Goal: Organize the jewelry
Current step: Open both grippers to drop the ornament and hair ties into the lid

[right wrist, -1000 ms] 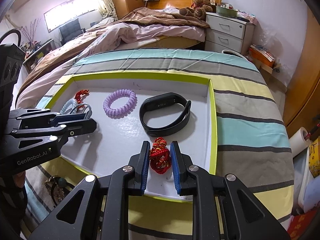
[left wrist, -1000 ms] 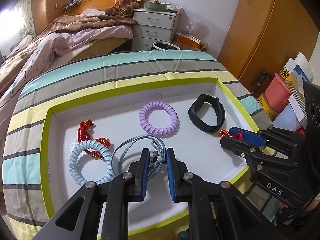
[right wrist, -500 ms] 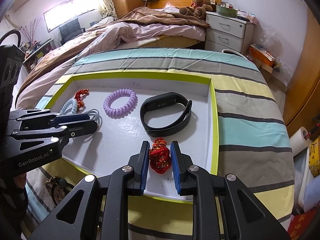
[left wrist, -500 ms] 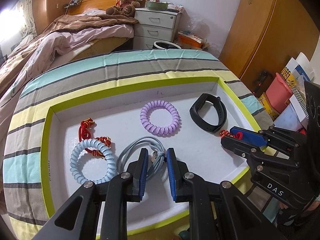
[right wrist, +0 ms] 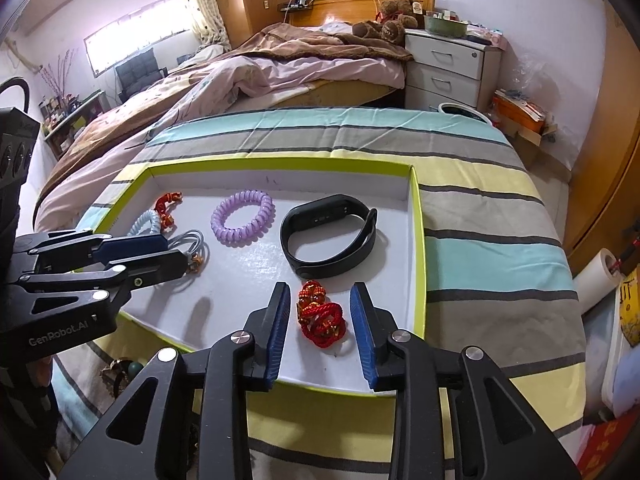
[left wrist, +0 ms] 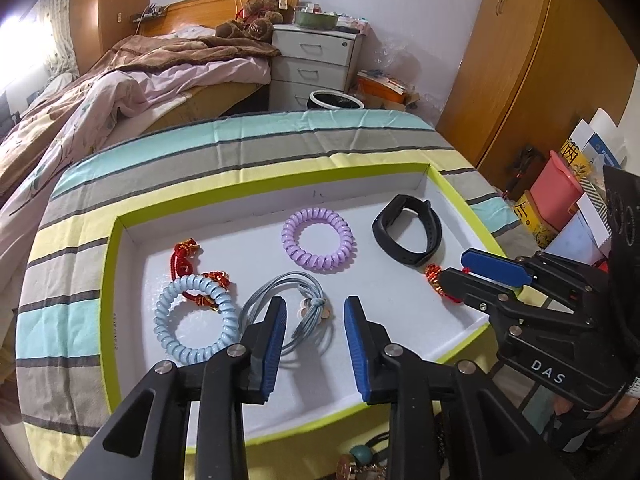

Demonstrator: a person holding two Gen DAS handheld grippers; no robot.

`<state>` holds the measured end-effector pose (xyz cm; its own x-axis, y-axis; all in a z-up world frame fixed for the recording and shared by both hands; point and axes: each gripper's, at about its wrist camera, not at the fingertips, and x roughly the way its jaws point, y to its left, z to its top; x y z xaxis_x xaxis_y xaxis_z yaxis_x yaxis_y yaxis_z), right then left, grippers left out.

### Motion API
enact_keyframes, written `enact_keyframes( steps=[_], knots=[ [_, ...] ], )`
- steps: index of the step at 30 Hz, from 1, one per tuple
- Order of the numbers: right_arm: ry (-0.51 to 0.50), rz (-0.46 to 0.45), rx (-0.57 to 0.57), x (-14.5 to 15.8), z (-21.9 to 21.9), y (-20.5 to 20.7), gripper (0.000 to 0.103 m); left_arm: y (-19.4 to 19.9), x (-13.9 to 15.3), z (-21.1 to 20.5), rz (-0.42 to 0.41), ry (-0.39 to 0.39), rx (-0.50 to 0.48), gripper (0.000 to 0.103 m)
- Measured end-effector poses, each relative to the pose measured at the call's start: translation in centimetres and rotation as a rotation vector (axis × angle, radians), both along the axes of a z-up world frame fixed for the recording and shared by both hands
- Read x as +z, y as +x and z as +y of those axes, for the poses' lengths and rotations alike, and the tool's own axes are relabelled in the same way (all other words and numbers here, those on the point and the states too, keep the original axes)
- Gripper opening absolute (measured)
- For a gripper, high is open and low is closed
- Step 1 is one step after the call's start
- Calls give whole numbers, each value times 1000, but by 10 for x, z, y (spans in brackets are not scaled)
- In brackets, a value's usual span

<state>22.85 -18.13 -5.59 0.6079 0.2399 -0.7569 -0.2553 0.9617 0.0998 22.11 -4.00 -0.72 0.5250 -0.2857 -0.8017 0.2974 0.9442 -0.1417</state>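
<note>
A white tray with a lime rim (left wrist: 110, 280) (right wrist: 418, 240) lies on the striped cloth. In it lie a purple coil band (left wrist: 317, 239) (right wrist: 243, 217), a black wristband (left wrist: 408, 230) (right wrist: 329, 234), a light blue coil band (left wrist: 196, 317), a red cord bracelet (left wrist: 185, 258) and a grey cord necklace (left wrist: 288, 312) (right wrist: 188, 242). My left gripper (left wrist: 316, 334) is open, its fingers either side of the necklace's knot. My right gripper (right wrist: 320, 320) is open around a red knotted bracelet (right wrist: 322, 314), which lies on the tray floor.
More beaded jewelry (left wrist: 356, 462) (right wrist: 124, 372) lies on the cloth in front of the tray. Behind the table are a bed (right wrist: 260, 68), a white drawer unit (right wrist: 448, 68) and wooden wardrobes (left wrist: 532, 60). Boxes and a pink bin (left wrist: 556, 196) stand at the right.
Both grippers have opened. The left one let go of the grey necklace, the right one let go of the red knotted bracelet. Both items rest in the tray.
</note>
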Motion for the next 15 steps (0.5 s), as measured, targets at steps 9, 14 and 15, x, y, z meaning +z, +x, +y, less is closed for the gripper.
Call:
enact_keyframes(
  steps=[9,14,15],
  knots=[
    [21,-24,-11,11,-2,-11,33,-20,16,7,-34,-3,27,39],
    [34,-38,-11,17,-1,-21,33,-35,23,13,-54,-5,44,40],
    [38,-41,-10,18,-1,-24,33,-38,25,15,-58,-1,50,40]
  ],
)
